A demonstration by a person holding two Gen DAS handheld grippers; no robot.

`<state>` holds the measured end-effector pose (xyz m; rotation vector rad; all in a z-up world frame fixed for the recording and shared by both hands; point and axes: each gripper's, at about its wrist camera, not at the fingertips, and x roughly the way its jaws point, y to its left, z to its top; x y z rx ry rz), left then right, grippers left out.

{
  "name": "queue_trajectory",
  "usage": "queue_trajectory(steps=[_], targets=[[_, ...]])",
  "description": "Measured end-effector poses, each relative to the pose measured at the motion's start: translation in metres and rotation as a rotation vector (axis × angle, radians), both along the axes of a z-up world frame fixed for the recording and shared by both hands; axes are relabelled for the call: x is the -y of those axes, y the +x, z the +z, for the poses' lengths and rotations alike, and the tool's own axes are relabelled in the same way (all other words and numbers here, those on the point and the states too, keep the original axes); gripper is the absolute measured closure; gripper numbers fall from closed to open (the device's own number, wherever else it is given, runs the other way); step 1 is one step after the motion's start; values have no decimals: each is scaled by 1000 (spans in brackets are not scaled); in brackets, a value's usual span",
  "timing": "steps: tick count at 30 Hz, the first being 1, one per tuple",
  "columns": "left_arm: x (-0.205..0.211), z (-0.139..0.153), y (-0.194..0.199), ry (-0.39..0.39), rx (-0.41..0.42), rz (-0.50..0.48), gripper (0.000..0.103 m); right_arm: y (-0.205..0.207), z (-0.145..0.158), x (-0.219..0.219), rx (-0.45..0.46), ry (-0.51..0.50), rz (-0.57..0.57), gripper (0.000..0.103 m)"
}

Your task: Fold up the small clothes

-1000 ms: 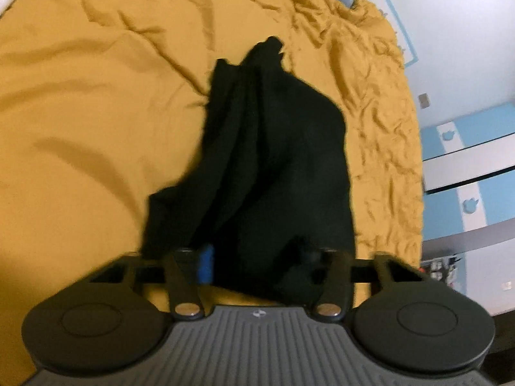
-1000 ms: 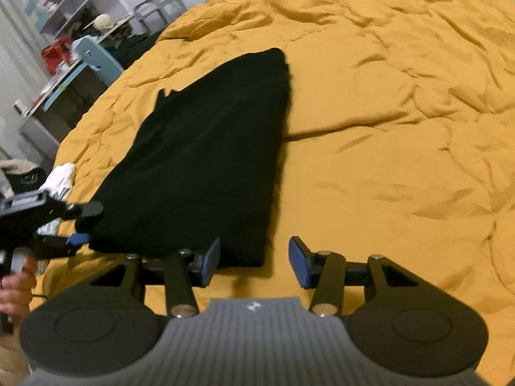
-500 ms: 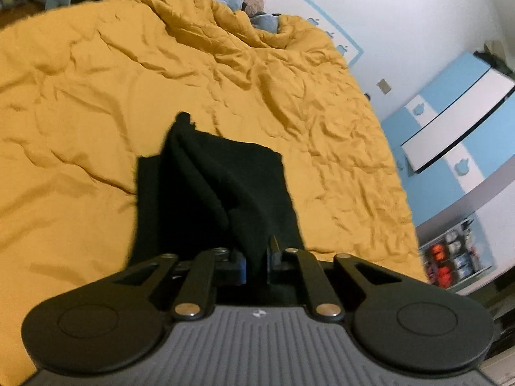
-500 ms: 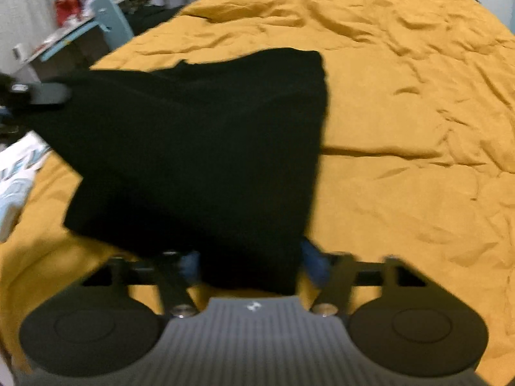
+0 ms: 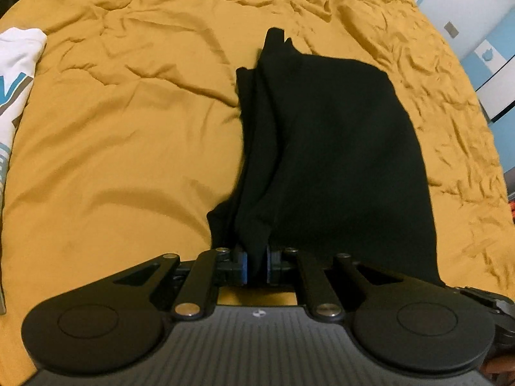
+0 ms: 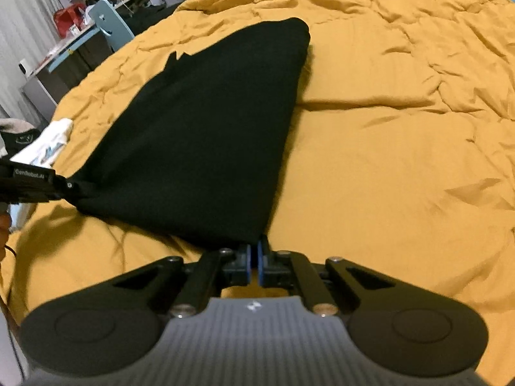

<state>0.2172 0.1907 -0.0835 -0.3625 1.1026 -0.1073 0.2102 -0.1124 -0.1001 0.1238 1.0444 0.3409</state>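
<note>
A black garment (image 5: 328, 148) lies on a mustard-yellow duvet (image 5: 128, 148), its far end resting flat and its near edge raised. My left gripper (image 5: 257, 263) is shut on a bunched fold of that near edge, the cloth pinched between the blue pads. In the right wrist view the same black garment (image 6: 206, 135) spreads as a taut triangle. My right gripper (image 6: 256, 262) is shut on its near corner. At the left of that view my left gripper (image 6: 69, 188) pinches the other corner, with part of a hand beneath it.
A white garment with blue print (image 5: 16, 74) lies at the duvet's left side, also seen as a white garment (image 6: 48, 141) beyond the left gripper. A desk and blue chair (image 6: 109, 29) stand past the bed's far-left edge. A blue-and-white cabinet (image 5: 495, 74) is off to the right.
Both grippers stood open at the garment's near edge; both have since closed on it. The near edge has come up off the duvet and is stretched between them.
</note>
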Motion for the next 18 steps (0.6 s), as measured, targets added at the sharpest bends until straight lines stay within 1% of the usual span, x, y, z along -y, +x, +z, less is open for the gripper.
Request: queue_trajectory(steps=[2,3,6,7,9,12,14,18], targets=[[-1,-6,2,19,-12,-5,90,-3,-3,-5,18,-42,30,103],[-1,-9,2,20,-20,-2,89,-6,-3,-9,32,-78,54,103],[-3,-5,-1,31,-23,-15,88,-13,-2,-20,75,-177,140,103],[-3,-3,-2,40,-23,-24,87,-14,0,-19,77,-187,153,103],[1,1,-2,74,-29,-56,87,-15,0,-15,71,-190,168,103],[9,-4,0,112,-66,-88,86,-11,-10,-6,20,-152,153,103],[11,-5,1,114,-86,-82,86,-11,-13,-1,-18,-135,139,103],[11,-3,-3,109,-127,-80,84,-16,-11,11,-37,-103,136,103]])
